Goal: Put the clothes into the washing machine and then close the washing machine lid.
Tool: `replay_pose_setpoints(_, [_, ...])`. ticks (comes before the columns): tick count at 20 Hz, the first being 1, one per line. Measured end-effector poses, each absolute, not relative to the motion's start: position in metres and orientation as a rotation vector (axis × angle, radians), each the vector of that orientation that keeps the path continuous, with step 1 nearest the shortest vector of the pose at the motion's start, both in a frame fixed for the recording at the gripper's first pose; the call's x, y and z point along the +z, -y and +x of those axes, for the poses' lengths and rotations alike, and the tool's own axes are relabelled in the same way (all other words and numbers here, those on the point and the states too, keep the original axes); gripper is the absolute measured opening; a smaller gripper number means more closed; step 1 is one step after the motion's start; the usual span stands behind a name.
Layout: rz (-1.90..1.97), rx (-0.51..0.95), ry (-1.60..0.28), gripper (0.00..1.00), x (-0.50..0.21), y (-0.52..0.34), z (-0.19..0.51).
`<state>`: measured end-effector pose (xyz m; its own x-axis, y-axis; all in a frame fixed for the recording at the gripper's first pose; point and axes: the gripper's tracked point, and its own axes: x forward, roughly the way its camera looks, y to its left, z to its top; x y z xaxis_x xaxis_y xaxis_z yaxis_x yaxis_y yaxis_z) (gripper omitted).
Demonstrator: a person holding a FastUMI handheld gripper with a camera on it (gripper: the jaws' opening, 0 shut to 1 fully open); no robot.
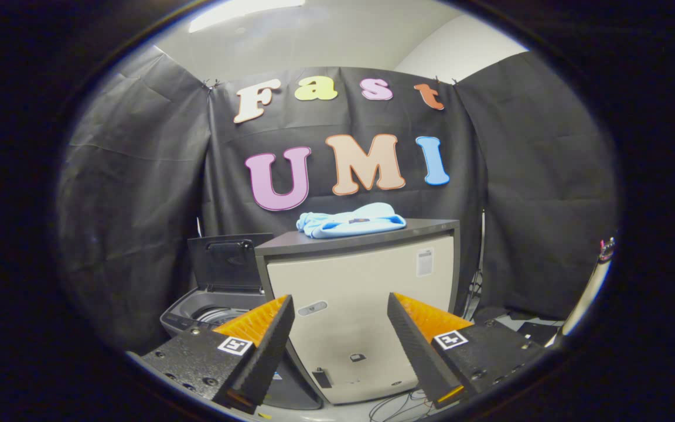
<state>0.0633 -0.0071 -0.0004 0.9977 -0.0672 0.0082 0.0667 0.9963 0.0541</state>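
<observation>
Right now the gripper (340, 328) hangs with its two fingers spread wide and nothing between them, so it is released and carrying nothing. Straight ahead of it stands a small cabinet (367, 316) with a pale front and a dark top. On that top lies the clothes (351, 220), a light blue bundle, loosely folded and stretched sideways across the cabinet, its long axis running across the line of the fingers rather than along it.

That is the relation the next move turns on, as I judge it: the bundle sits above and well beyond the fingertips, almost dead centre between them, so the reach is up and forward with little sideways correction. Because the cloth lies crosswise, the open fingers would straddle its short width if brought down over the middle.

The washing machine (214, 313) stands to the left of the cabinet, just beside it and lower, behind the left finger. Its lid (227, 264) is raised and leans back against the booth wall, and the drum mouth looks open, though the finger hides part of it and I cannot be sure how much is clear. No clothes are in the machine that I can see; the first step is not yet done.
</observation>
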Motion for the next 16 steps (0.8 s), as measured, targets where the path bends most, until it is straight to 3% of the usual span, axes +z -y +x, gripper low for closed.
replay_pose_setpoints(7, [0.086,-0.073,0.11,0.96,0.056,0.014,0.111])
replay_pose_setpoints(16, [0.052,-0.074,0.085,0.96,0.087,0.017,0.158])
